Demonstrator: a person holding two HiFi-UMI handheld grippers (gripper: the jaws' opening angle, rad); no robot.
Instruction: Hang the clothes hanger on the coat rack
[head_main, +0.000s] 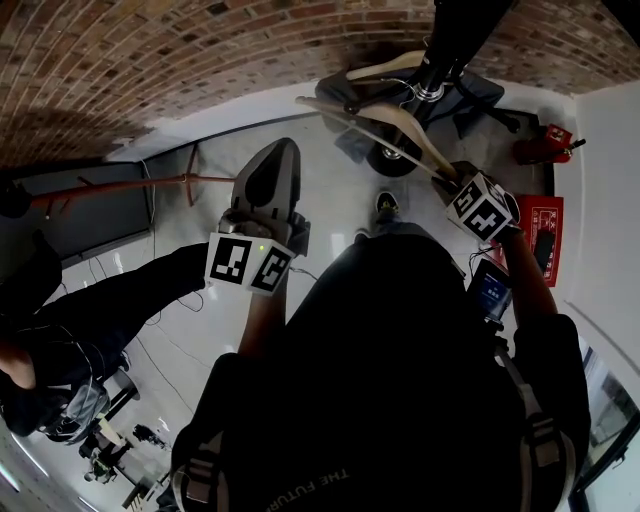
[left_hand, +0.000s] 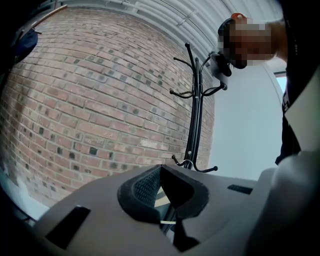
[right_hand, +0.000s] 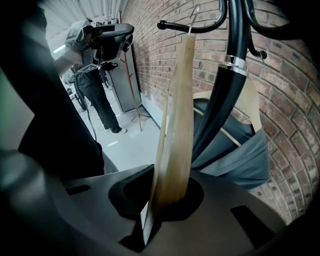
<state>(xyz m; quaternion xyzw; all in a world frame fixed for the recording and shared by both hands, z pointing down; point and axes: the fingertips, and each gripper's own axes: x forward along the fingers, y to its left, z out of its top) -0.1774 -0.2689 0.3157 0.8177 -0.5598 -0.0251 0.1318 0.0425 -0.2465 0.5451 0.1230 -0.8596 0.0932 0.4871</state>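
The right tongs (right_hand: 167, 200) are clamping the wooden hanger (right_hand: 177, 120), holding its wire hook (right_hand: 193, 16) right at an upper arm (right_hand: 205, 28) of the coat rack (right_hand: 225, 95); whether it is seated, I cannot tell. The best approach is probably lowering gently until the hook is bearing the weight before the tongs are opening. The left tongs (left_hand: 161, 192) are sitting closed and empty.

Heavy fisheye bends every view: the brick wall (head_main: 150, 60) bows along the head view's rim from nine to one o'clock. Soft, even light brightens the pale floor (head_main: 330, 190); the person's top (head_main: 400, 380) is nearly black (little detail). The clothes hanger (right_hand: 175, 150) blurs toward six o'clock in the right gripper view.
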